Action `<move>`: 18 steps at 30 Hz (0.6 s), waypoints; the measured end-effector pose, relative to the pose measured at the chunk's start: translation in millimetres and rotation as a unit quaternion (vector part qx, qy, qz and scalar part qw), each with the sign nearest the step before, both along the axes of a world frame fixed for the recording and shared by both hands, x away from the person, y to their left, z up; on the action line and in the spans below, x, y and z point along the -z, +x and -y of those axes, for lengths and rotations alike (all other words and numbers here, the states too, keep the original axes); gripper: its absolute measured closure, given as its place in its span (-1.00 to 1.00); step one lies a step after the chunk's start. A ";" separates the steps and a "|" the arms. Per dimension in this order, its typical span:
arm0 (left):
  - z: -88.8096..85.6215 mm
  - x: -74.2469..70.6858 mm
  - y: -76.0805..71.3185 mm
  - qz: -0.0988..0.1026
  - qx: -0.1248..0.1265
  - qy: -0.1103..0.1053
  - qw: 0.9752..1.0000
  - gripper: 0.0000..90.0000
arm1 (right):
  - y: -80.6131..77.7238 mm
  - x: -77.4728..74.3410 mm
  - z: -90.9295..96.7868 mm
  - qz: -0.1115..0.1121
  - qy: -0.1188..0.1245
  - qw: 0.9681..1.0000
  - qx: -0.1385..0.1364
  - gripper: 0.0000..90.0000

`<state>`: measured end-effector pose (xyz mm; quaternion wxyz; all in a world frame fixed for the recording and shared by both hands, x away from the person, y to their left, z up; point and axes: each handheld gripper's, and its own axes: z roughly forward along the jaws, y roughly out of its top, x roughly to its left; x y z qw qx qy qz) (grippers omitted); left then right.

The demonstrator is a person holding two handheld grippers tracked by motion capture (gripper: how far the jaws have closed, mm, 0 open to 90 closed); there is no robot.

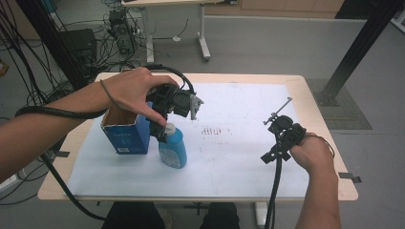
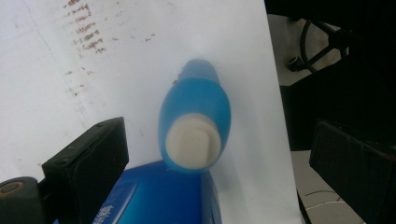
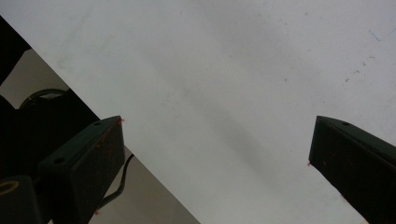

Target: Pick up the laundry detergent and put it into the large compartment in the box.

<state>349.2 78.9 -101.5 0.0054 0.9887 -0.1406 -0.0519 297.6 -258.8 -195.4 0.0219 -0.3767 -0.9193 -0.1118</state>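
Bottle [image 2: 194,123] blurred close up; box [image 2: 154,196] cut off by bottom edge

A blue plastic bottle [image 1: 173,149] with a white cap [image 1: 169,129] stands upright on the white sheet [image 1: 239,157], left of the table's middle. Just beside it at 9 o'clock stands an open-topped blue carton [image 1: 125,136], upright, printed with a white label low on its front. In the left gripper view the bottle [image 2: 196,116] shows from above, its white cap [image 2: 193,142] nearest.

Bottle [image 1: 172,149] stands just right of the box [image 1: 125,134], both on the sheet [image 1: 229,162]
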 end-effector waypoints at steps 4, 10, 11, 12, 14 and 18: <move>-0.1 7.2 0.7 0.002 -0.002 0.004 1.000 -0.89 | -1.2 2.1 0.8 -0.002 -0.001 1.000 0.004 -0.91; -0.9 19.2 0.8 0.004 -0.005 0.008 1.000 -0.89 | -2.1 3.4 1.5 -0.006 -0.003 1.000 0.010 -0.92; -0.1 21.3 0.8 0.004 -0.005 0.011 1.000 -0.89 | -2.1 3.7 1.8 -0.006 -0.003 1.000 0.009 -0.92; 0.1 23.5 1.1 0.004 -0.005 0.012 1.000 -0.89 | -2.1 4.2 2.1 -0.006 -0.003 1.000 0.009 -0.91; 0.3 27.4 1.3 0.004 -0.005 0.013 1.000 -0.88 | -2.0 4.8 2.4 -0.007 -0.002 1.000 0.010 -0.91; 1.5 37.3 -1.0 0.008 0.002 0.017 1.000 -0.88 | -0.7 5.3 1.7 -0.009 -0.003 1.000 0.011 -0.91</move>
